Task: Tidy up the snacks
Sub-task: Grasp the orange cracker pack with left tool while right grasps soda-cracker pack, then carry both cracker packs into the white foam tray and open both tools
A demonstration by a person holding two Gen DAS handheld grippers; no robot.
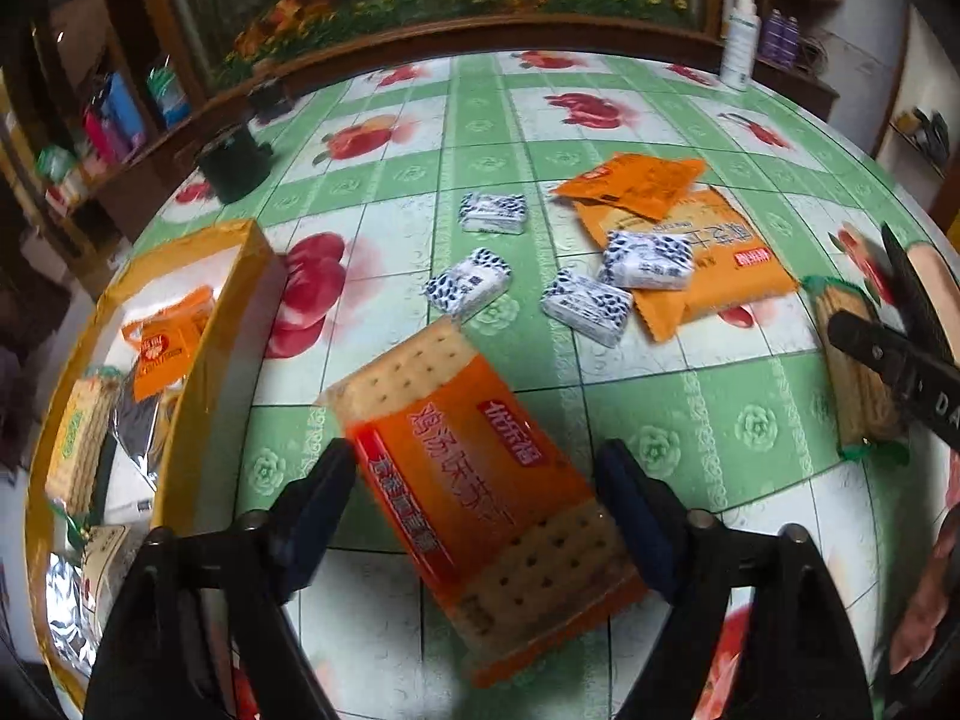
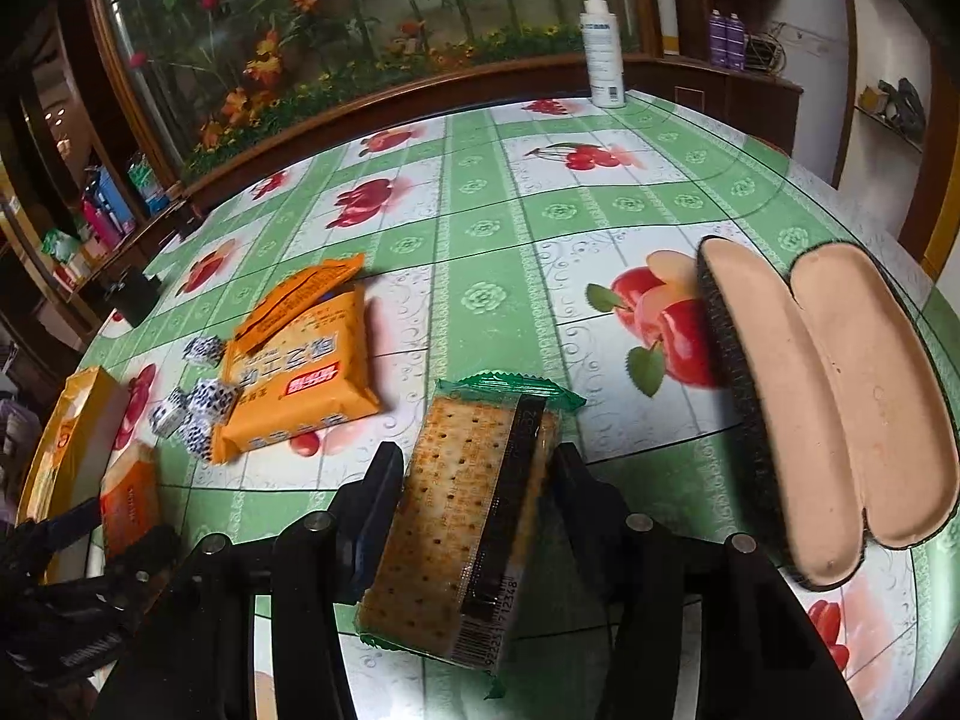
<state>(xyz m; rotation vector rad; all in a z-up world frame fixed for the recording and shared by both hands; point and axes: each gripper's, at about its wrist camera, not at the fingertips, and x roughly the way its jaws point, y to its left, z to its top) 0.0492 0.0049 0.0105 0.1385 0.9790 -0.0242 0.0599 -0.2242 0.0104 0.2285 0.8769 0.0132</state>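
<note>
Orange cracker pack (image 1: 480, 474): lying aslant on the counter (image 1: 750, 408) near its front edge, between the fingers of the left gripper (image 1: 477, 516); left finger (image 1: 318, 510) looks to touch the pack's edge, right finger (image 1: 636, 528) close against the other side; firm pinch not certain.
Green-edged cracker pack (image 2: 474, 516): flat near the front edge, barcode strip up, between the fingers of the right gripper (image 2: 474, 510); both pads close at its long sides, contact hard to confirm.
Gripper state: both at a middling width, set around their packs, neither pack seen lifted.
Step in hand: probably the grasp of two cracker packs at once, ahead of a carry to the box.
Yellow box (image 1: 198, 324): at the counter's left edge, open, already holding an orange packet, a cracker pack and foil wrappers.
Next move, as a judgement: closing fully on each pack, lifting clear, then over the box wall and down; gentle squeeze wanted, crackers being brittle.
Left loose: four small blue-and-white wrapped sweets (image 1: 588, 306) mid-counter, one resting on the big orange bag (image 1: 708, 264), a smaller orange bag (image 1: 630, 183) overlapping behind.
In the way: little for the left; for the right, a path across the left gripper's working space.
Around: pink tray (image 2: 834, 414) at the right edge, white spray bottle (image 2: 603, 48) at the far edge, dark cup (image 1: 234, 162) far left.
</note>
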